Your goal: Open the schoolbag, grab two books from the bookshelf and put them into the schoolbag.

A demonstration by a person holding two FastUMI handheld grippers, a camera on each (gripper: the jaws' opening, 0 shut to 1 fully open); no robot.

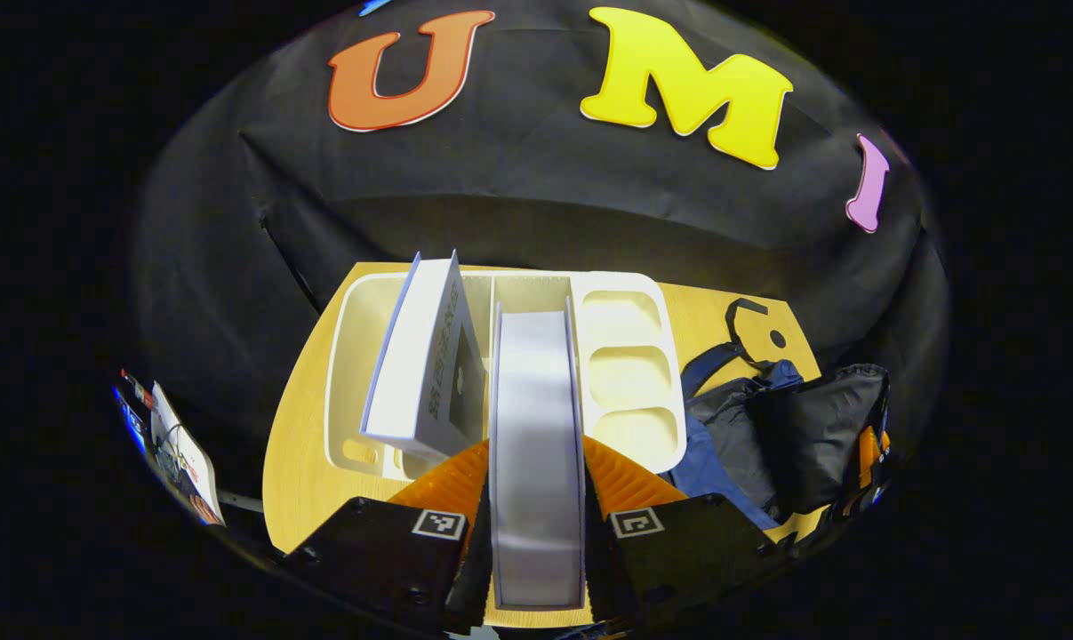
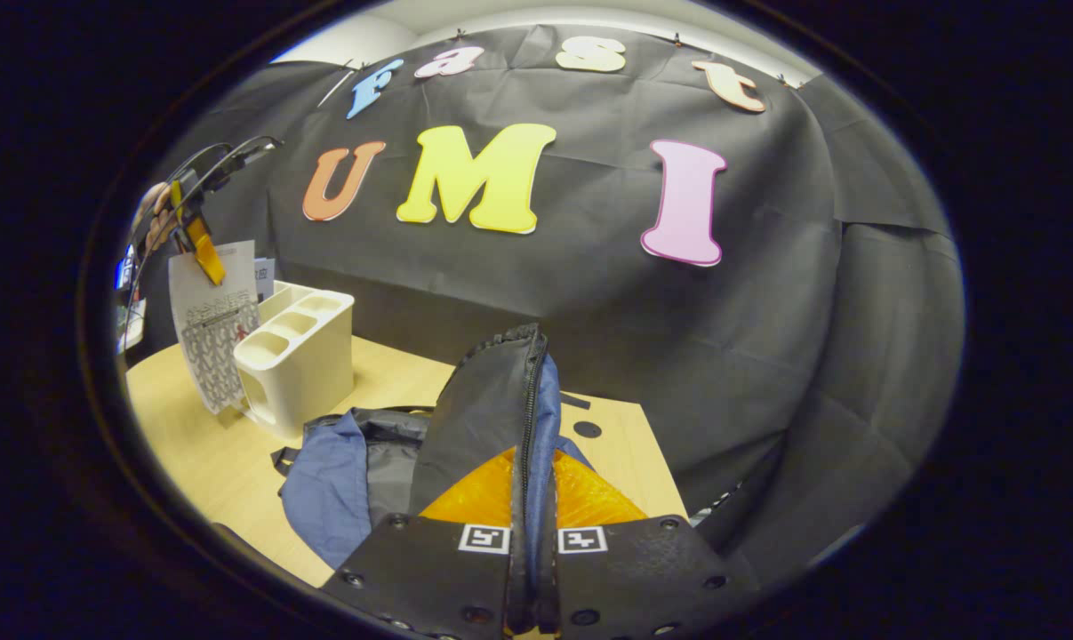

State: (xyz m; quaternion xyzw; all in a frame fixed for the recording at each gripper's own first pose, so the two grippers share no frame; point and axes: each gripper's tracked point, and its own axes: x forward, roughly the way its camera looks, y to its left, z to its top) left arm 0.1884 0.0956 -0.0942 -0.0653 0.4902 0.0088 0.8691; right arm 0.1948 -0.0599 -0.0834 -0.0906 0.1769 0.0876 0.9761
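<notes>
In the left gripper view my left gripper (image 1: 536,480) is shut on a pale book (image 1: 536,418), seen edge-on and held over the white bookshelf (image 1: 629,356). A second book (image 1: 425,364) leans in the shelf's left bay. The dark blue and black schoolbag (image 1: 794,427) lies to the right of the shelf. In the right gripper view my right gripper (image 2: 529,507) is shut on the schoolbag's zipper edge (image 2: 492,400) and holds that flap upright. Far left there, a hand (image 2: 149,222) holds the left gripper (image 2: 200,244), with the book (image 2: 212,333) hanging beside the bookshelf (image 2: 300,356).
The wooden table (image 2: 198,444) carries the shelf and the bag and has a round hole (image 2: 587,429) near its far right corner. Black cloth walls close in behind and to the right. Some papers and cables (image 1: 180,453) sit off the table's left edge.
</notes>
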